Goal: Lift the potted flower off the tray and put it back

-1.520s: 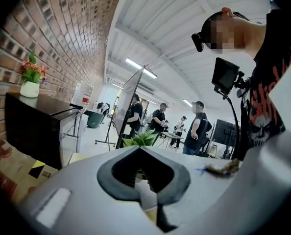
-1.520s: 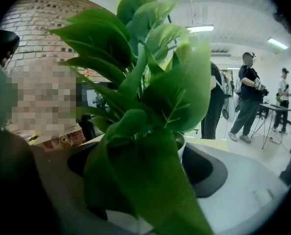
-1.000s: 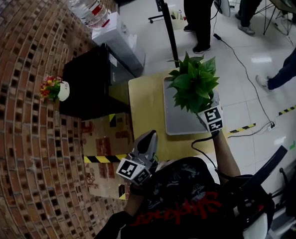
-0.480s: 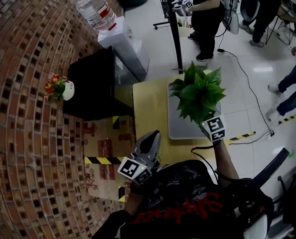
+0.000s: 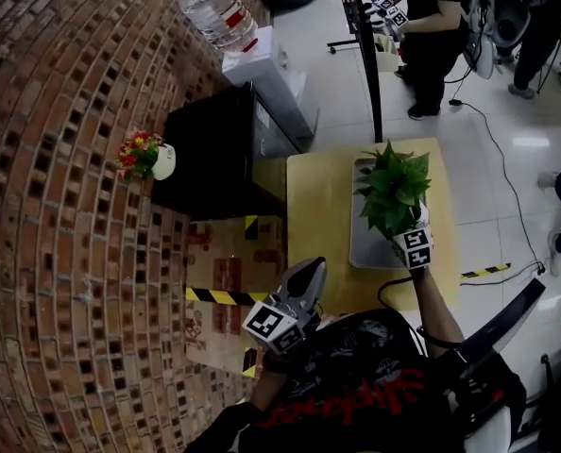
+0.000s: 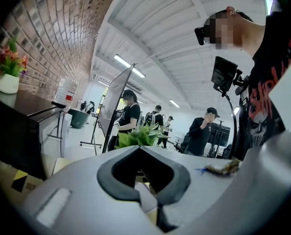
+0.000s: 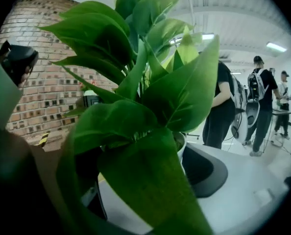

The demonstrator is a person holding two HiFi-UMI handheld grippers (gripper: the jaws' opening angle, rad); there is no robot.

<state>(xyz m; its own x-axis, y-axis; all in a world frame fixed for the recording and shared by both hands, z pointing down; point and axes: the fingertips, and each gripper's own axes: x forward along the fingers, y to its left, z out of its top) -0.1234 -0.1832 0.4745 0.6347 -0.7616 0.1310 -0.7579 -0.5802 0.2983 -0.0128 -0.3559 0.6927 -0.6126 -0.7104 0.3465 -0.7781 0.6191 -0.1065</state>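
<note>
Leaves of the potted plant [image 7: 135,106] pretty much fill the whole shot, white pot rim wedged between the right gripper [image 7: 150,180] jaws, dark pad snug against it on the right. Brick wall [image 7: 33,106] far left, people [image 7: 224,111] standing far right

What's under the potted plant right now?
In the head view, the grey tray on the yellow table lies beneath the potted plant. Its leaves cover the pot's base, so whether it touches the tray cannot be seen.
</note>
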